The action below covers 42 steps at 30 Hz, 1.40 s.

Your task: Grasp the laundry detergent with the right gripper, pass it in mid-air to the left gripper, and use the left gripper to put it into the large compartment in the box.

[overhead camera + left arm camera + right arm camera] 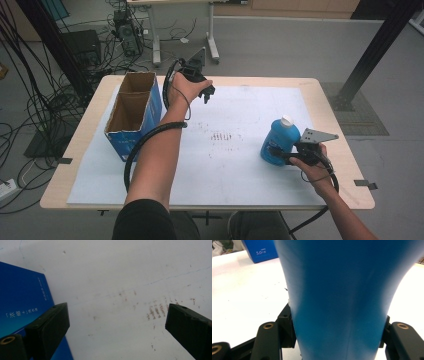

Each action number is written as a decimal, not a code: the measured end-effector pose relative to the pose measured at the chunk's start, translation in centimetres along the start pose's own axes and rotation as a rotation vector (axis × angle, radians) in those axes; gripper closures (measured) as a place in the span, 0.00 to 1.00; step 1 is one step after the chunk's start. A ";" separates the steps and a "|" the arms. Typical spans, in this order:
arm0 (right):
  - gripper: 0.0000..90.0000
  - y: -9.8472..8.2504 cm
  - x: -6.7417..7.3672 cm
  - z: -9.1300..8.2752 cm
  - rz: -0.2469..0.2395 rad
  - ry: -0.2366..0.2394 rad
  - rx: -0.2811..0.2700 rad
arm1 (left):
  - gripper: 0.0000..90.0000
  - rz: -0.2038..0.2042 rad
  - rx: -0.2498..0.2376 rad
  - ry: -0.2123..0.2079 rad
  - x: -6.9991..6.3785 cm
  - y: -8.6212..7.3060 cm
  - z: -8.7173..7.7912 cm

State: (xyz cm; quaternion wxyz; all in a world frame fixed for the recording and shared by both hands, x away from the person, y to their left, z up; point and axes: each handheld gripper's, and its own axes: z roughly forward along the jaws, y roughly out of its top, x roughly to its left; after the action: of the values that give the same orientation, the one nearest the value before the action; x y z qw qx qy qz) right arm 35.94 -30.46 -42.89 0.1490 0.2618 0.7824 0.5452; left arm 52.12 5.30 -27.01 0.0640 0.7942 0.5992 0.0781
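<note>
Blue plastic crowds the right gripper view, where the blue plastic bottle [337, 302] stands between two black jaws that press against both its flanks, so the right gripper [338, 336] is clamped on the bottle's body. From the high view comes what that close shot cannot give: the bottle [280, 141] has a white cap, leans a little, and sits at the right side of the white sheet [235, 160] covering the wooden table [80, 145], with the right gripper [280, 152] coming at it from the near right edge and a grey three-cornered plate riding on top. Over on the far left, the left gripper [207, 94] hangs above the sheet just beside the open blue cardboard box [134, 112], well apart from the bottle. Only from above can you see that the box is open and split into two compartments. Switch to the left gripper view and the left gripper [117, 322] shows jaws standing wide with nothing but bare sheet between them, so it is open and holds nothing. That same view picks out a blue side of the box [22, 302] with small white print, and a patch of reddish-brown scuff marks [156, 311] on the sheet. In the right gripper view, the box [260, 250] sits far off at the top left, white numerals on its face.
</note>
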 end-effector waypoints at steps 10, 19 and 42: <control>0.45 0.1 0.0 0.0 0.000 0.002 0.008 | 0.07 -0.002 -0.001 0.002 0.1 0.0 0.0; 0.45 0.1 0.0 0.0 -0.006 0.001 0.011 | 0.07 -0.001 -0.004 0.002 0.1 0.0 -0.1; 0.46 0.2 0.1 0.0 -0.016 -0.008 0.018 | 0.07 -0.005 -0.009 0.012 0.6 -0.2 -0.6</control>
State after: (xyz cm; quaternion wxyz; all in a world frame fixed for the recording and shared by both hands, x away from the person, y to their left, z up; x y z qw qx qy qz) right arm 35.87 -30.34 -42.67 0.1540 0.2592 0.7887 0.5358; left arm 51.92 5.91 -26.43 0.0642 0.7920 0.6011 0.0853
